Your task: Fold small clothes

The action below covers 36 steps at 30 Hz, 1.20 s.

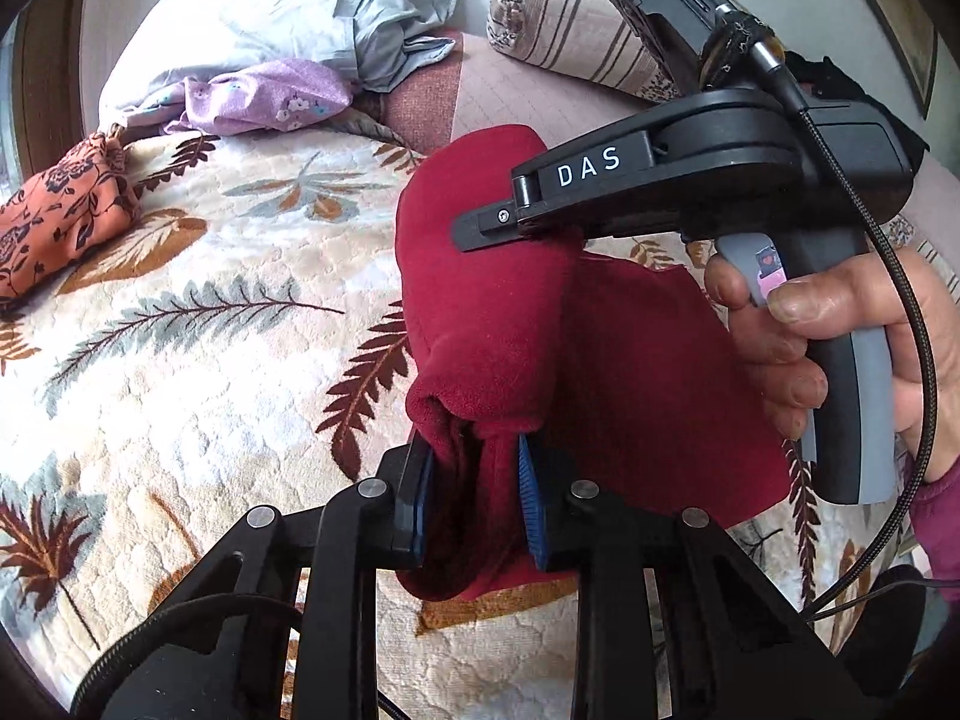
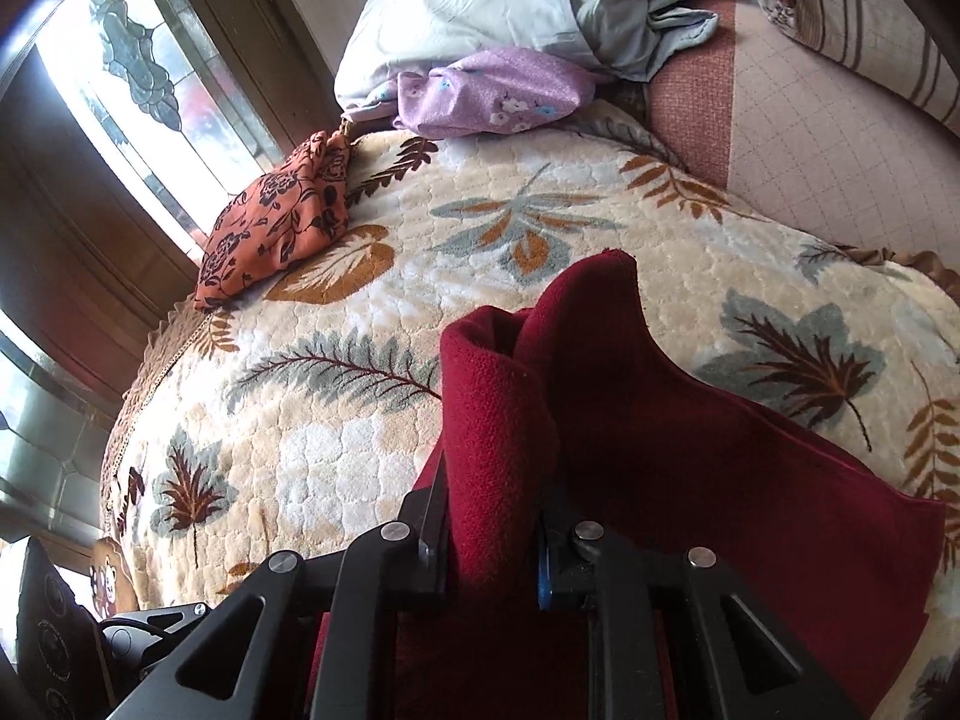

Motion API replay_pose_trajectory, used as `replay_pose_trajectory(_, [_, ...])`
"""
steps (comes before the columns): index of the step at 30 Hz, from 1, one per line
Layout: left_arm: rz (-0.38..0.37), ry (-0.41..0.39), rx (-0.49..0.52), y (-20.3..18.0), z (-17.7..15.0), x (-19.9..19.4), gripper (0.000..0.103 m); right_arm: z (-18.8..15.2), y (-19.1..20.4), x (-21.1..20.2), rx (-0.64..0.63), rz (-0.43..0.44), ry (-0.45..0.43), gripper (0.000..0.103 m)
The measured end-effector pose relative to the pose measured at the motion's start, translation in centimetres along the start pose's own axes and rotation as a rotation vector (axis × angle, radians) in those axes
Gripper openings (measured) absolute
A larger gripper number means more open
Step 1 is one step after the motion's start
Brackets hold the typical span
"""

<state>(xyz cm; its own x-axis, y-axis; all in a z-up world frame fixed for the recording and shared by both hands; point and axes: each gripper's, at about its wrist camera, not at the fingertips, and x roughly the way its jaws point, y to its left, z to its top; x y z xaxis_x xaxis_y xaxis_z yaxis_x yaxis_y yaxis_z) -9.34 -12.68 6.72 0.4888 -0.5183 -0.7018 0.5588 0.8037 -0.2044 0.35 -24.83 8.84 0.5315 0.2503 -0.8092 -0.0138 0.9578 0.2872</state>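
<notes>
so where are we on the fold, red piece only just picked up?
Done: nothing looks finished; the red garment shows no flat, completed fold. In hand: both grippers are shut on bunched edges of it, the left gripper and the right gripper, with part of it lifted off the leaf-print blanket. Left: lay it over, flatten, release. The orange floral cloth and purple floral cloth lie untouched behind.

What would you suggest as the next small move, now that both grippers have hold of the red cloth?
Probably carry the held edge across and lay it over the rest. Both the left gripper and the right gripper pinch bunched folds of the red cloth, part of it hangs raised, and the rest trails on the leaf-patterned blanket.
</notes>
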Motion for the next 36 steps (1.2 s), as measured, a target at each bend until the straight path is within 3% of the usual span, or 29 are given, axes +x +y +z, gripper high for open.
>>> replay_pose_trajectory(9, [0.003,-0.009,0.066,-5.2,0.6,-0.5,0.023,-1.8,-2.6,-4.5,0.043,-0.021,-0.047,0.018])
replay_pose_trajectory(19, [-0.066,0.014,0.135,-12.5,2.0,0.0,0.023,-4.2,-6.7,-9.3,0.093,-0.062,-0.094,0.018])
replay_pose_trajectory(29, [-0.15,0.08,0.221,-20.2,1.6,4.1,0.021,-8.0,-14.3,-13.1,0.194,-0.116,-0.121,0.013])
replay_pose_trajectory(36, [-0.159,0.168,0.211,-22.1,0.7,8.1,0.021,-10.7,-18.8,-11.8,0.279,-0.121,-0.098,0.011])
